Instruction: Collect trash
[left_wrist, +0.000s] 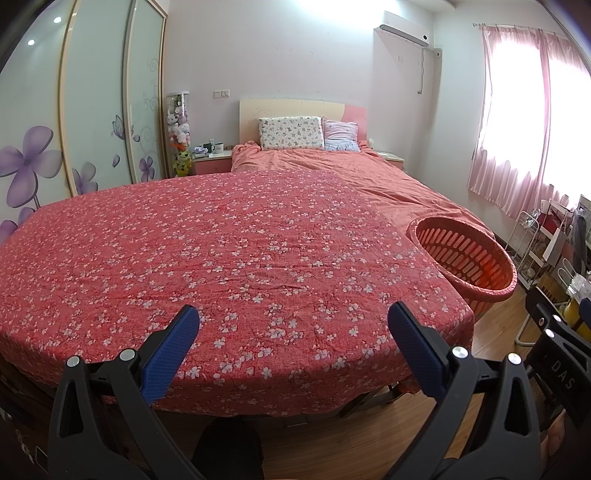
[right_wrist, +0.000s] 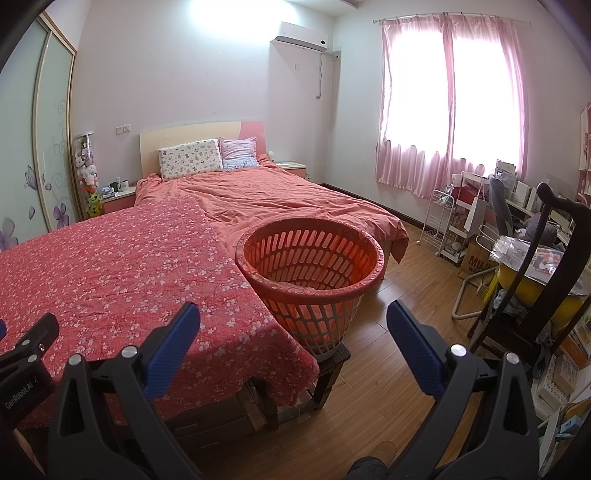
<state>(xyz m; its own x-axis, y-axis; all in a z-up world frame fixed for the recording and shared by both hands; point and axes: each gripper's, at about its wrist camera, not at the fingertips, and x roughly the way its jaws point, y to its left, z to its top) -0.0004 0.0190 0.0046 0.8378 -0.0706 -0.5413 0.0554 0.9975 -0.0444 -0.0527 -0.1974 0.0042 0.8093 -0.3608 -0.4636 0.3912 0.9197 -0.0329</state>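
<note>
The left gripper (left_wrist: 293, 334) has its blue fingers (left_wrist: 170, 354) spread wide and holds nothing. The right gripper (right_wrist: 293, 334) is the same, wide and empty. Ahead of the left fingers lies the surface (left_wrist: 221, 240), covered with a red cloth with small white flowers, and no trash shows on it in either view.

The orange basket (right_wrist: 314, 280) stands just beyond and between the right fingers, a little to their left, touching the edge of the cloth; it seems to rest on a dark stool (right_wrist: 332, 373). Something pale lies low inside the basket, but it cannot be told if this is trash or only a liner.

So, as a judgement, the collecting looks either finished or not begun: nothing is left to pick up on the surface, and both grippers are free.
</note>
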